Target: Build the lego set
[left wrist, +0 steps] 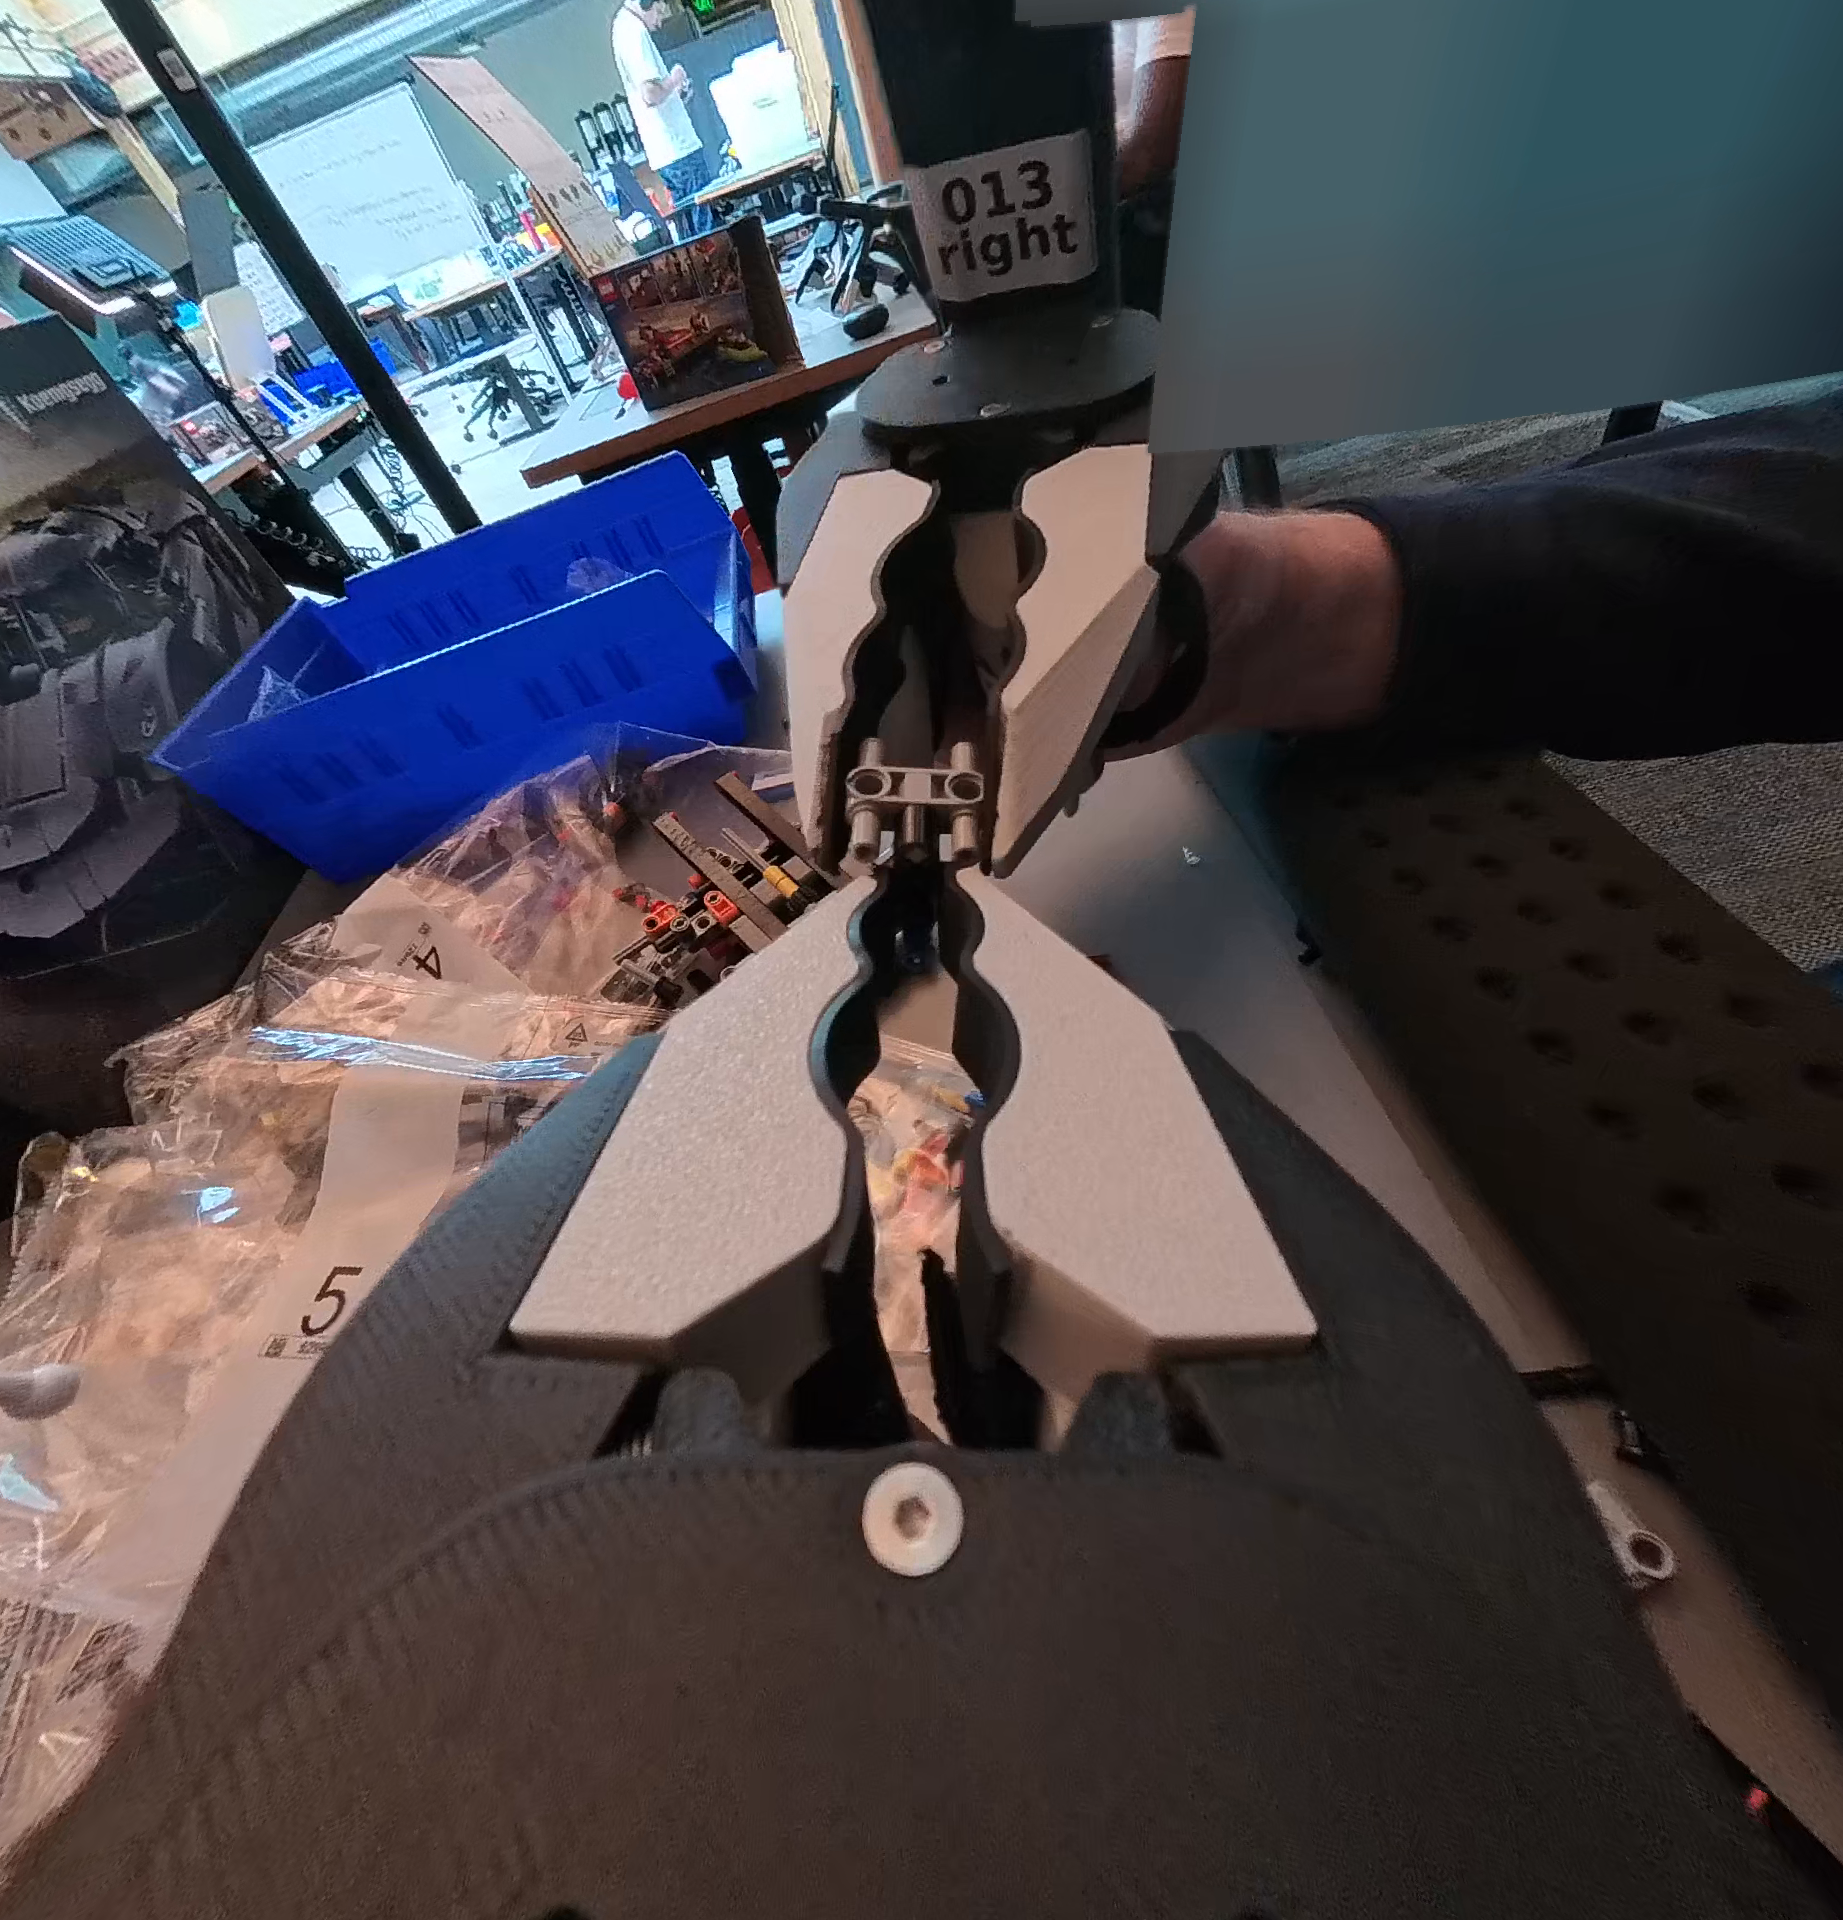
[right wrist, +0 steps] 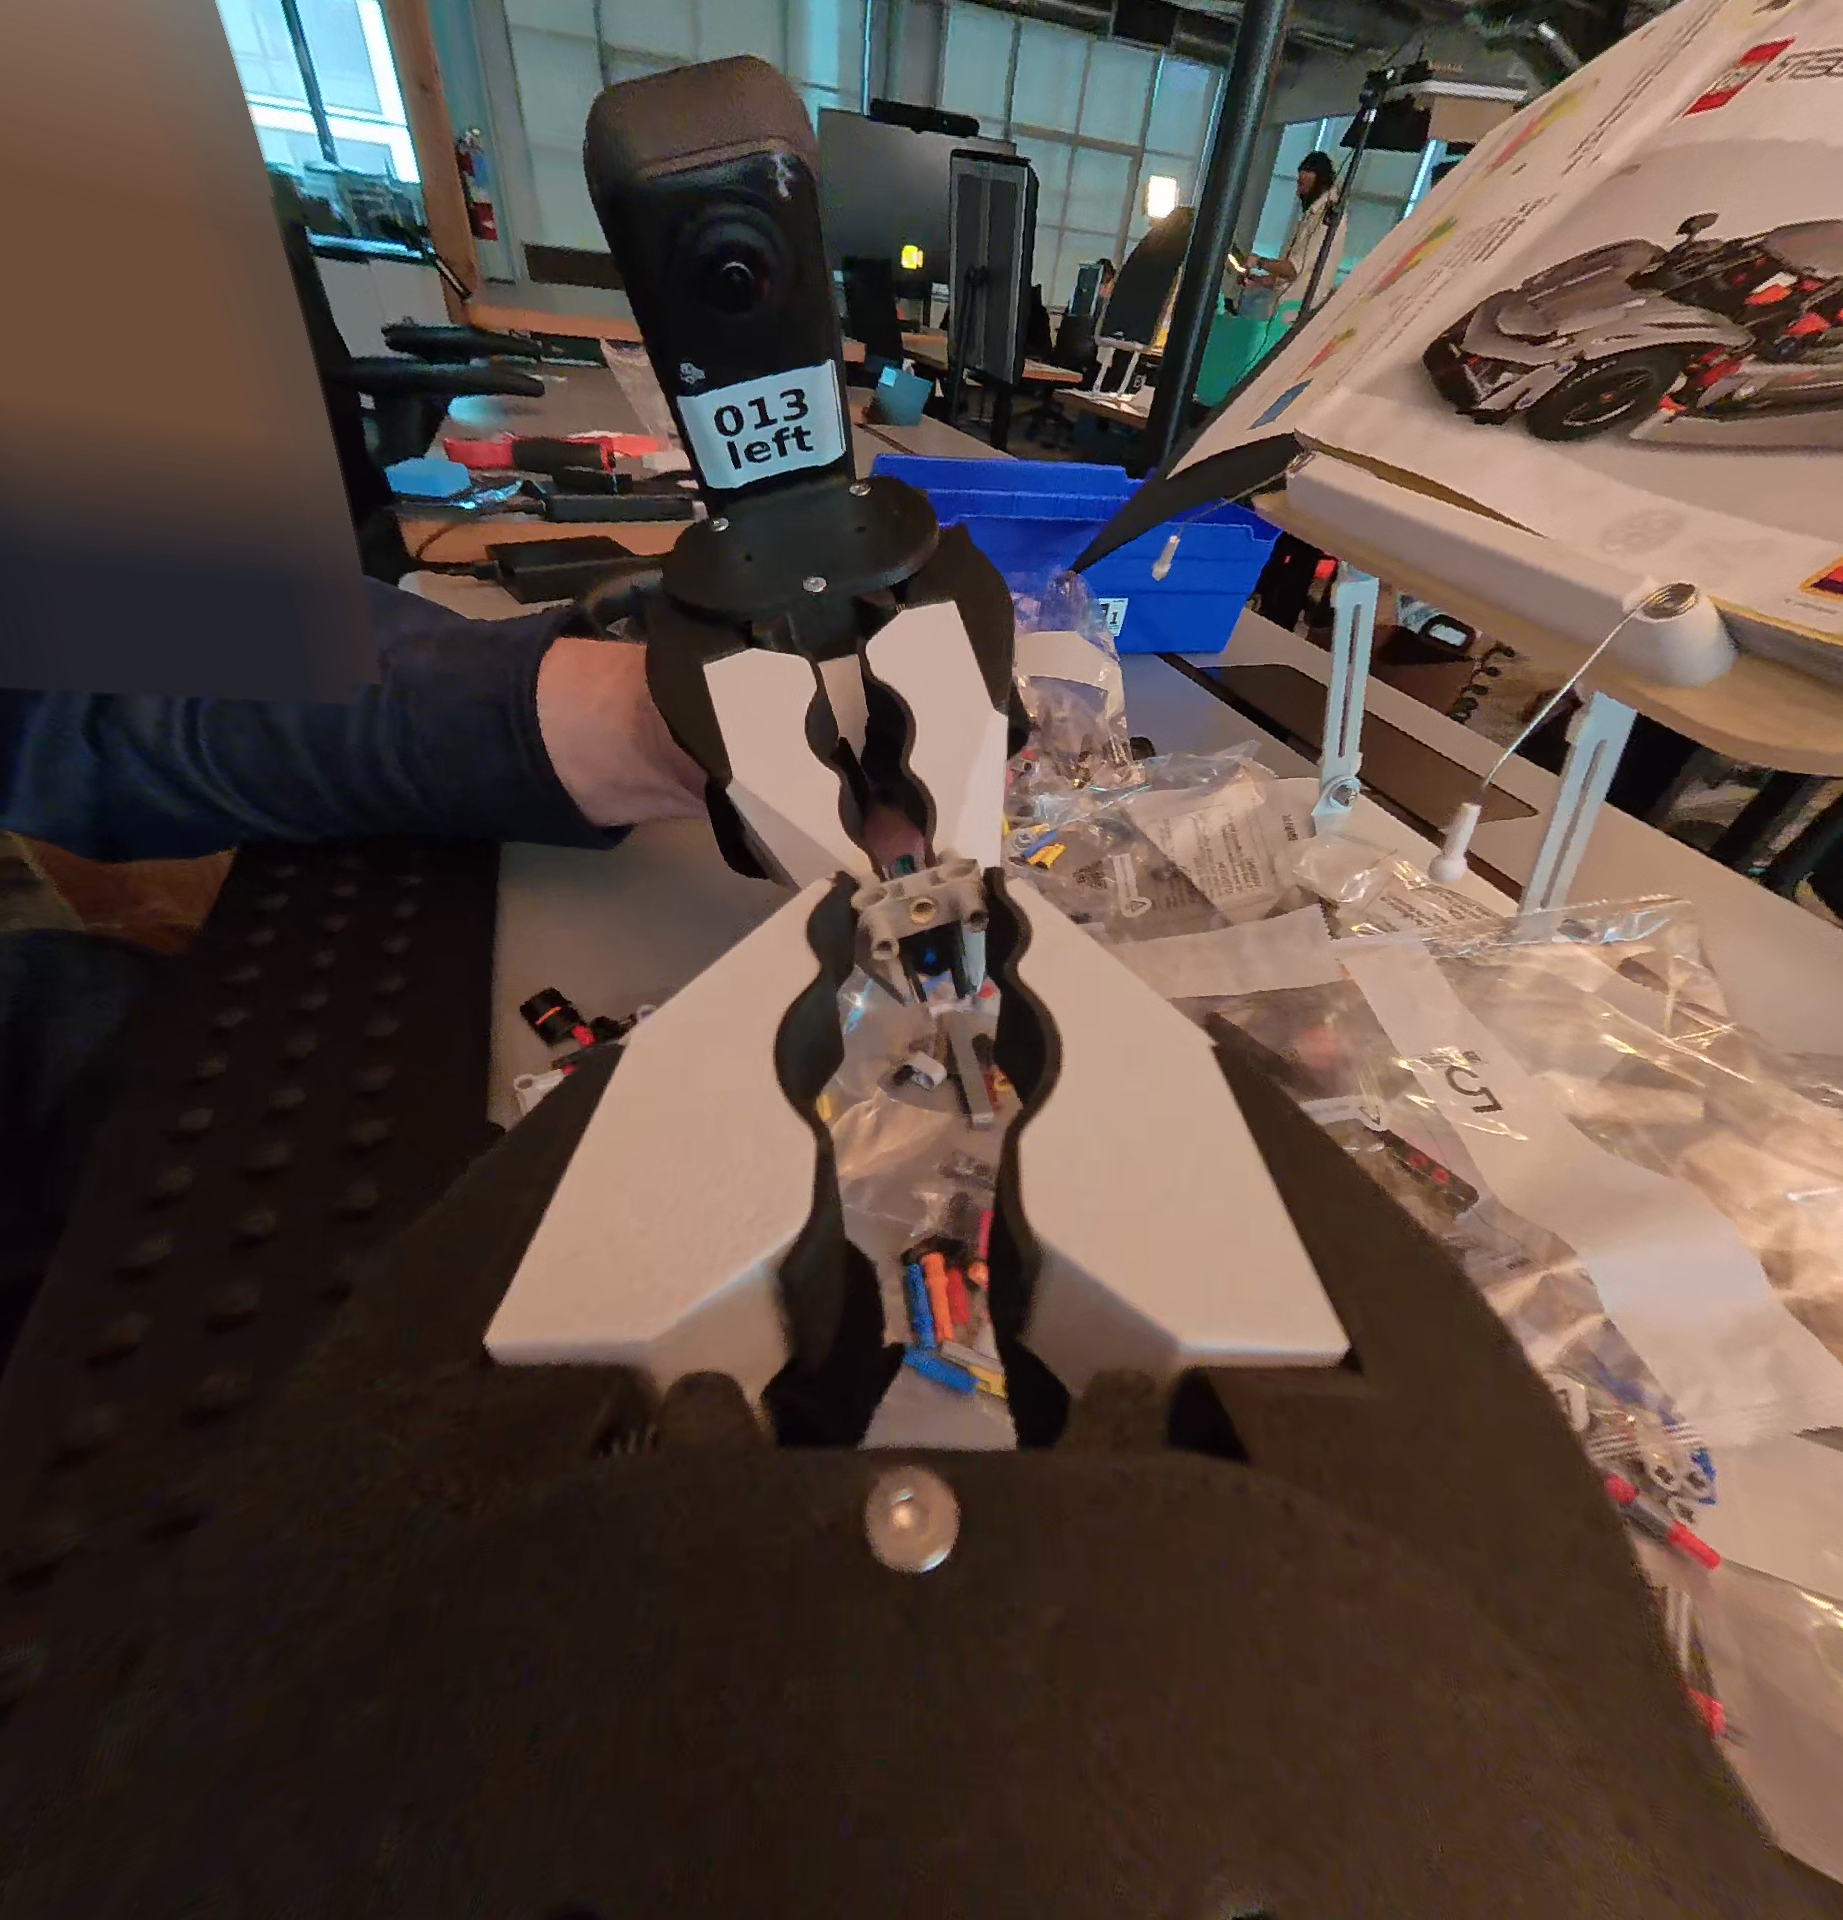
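Tip to tip, right claw (left wrist: pixel 915 831) clamping grey lego connector (left wrist: pixel 917 792), left claw (left wrist: pixel 912 894) nearly closed on a dark pin (left wrist: pixel 913 914).

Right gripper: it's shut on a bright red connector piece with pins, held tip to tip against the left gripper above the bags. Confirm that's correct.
Not quite: the colour is wrong. The connector piece with pins is light grey, not red, as the right wrist view shows. The rest holds: the right gripper is shut on it, tip to tip with the left gripper, above the bags.

left tongs (left wrist: pixel 909 888), right tongs (right wrist: pixel 922 914), tip-to-tip, both clamped
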Action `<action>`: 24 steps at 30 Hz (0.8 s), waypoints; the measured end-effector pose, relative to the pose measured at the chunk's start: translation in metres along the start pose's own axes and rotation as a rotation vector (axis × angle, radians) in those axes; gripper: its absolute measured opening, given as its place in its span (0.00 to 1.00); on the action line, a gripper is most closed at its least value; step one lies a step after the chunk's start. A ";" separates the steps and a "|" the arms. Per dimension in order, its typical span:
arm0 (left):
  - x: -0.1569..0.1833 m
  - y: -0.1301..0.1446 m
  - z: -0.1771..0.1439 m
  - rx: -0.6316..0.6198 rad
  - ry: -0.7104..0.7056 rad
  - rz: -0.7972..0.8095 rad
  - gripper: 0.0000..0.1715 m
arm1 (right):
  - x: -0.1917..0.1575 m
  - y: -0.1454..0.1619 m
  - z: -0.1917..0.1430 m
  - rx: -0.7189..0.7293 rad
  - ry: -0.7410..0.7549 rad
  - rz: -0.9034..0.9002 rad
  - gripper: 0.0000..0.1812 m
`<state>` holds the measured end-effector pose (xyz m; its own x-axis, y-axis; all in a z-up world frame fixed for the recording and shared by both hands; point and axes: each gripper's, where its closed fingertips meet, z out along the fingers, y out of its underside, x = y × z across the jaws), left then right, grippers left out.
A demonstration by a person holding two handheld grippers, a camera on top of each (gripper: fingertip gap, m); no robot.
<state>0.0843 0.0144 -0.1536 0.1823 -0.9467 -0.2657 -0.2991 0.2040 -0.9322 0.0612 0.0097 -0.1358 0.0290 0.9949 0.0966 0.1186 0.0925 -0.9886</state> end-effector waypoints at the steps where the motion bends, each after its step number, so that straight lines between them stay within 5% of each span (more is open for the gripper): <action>1: 0.000 0.000 0.000 0.003 0.007 -0.010 0.03 | 0.000 0.000 0.000 0.003 0.004 -0.006 0.12; 19: -0.008 -0.006 -0.002 0.045 -0.012 -0.090 0.03 | 0.008 -0.006 -0.003 -0.045 0.170 -0.174 0.12; 24: 0.000 -0.009 -0.004 0.059 0.047 -0.097 0.03 | 0.001 -0.007 -0.004 -0.032 0.098 -0.151 0.12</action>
<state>0.0829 0.0112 -0.1440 0.1631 -0.9730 -0.1634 -0.2267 0.1242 -0.9660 0.0644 0.0095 -0.1283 0.1047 0.9610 0.2558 0.1599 0.2376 -0.9581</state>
